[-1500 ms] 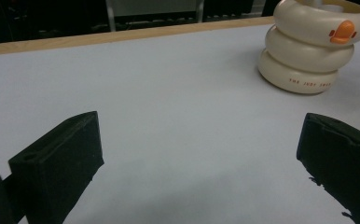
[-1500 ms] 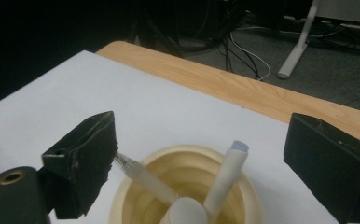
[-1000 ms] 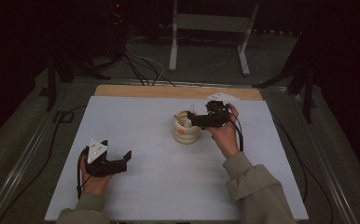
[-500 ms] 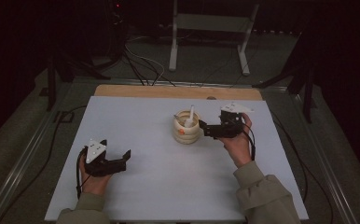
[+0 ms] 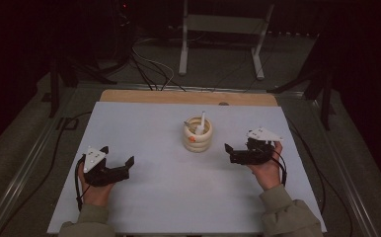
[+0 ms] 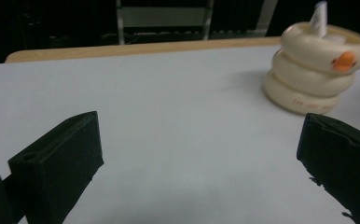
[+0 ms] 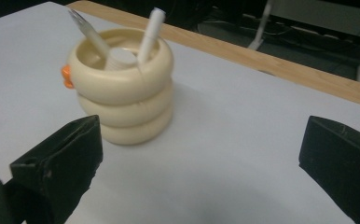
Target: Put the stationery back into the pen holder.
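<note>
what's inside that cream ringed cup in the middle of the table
Two white pen-like sticks lean up out of the cream ringed cup, one toward each side, with a pale round shape between them. Their lower ends and the cup's bottom are hidden by its wall.

wide-open claw [image 7: 201, 163] faces cream ringed holder [image 7: 122, 91] holding two pens.
</note>
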`<control>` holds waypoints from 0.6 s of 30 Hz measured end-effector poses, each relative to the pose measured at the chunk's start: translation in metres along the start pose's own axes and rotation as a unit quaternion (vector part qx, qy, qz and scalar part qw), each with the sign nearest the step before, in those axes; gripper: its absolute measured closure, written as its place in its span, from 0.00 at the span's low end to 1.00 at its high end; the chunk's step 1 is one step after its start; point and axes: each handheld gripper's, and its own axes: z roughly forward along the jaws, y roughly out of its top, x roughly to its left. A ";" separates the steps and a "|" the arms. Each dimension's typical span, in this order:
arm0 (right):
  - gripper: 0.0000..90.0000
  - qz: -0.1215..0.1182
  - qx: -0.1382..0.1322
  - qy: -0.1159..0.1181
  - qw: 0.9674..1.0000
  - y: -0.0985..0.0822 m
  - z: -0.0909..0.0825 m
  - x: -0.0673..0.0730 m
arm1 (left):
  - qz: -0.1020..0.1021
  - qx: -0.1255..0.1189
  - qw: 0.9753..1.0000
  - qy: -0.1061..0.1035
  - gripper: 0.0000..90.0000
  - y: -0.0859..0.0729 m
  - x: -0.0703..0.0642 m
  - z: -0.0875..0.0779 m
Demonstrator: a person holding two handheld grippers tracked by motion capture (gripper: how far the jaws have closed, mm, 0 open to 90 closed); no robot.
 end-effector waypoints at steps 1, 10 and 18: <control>0.00 0.002 0.000 0.000 1.000 -0.002 -0.002 -0.002 | 0.004 -0.002 1.000 0.002 0.01 0.001 0.000 -0.001; 0.00 0.019 -0.005 -0.018 1.000 -0.020 -0.025 -0.012 | 0.012 -0.007 1.000 0.004 0.01 0.005 0.001 -0.006; 0.01 0.026 -0.017 -0.023 0.999 -0.037 -0.041 -0.017 | 0.019 -0.013 1.000 -0.009 0.01 0.010 -0.001 -0.013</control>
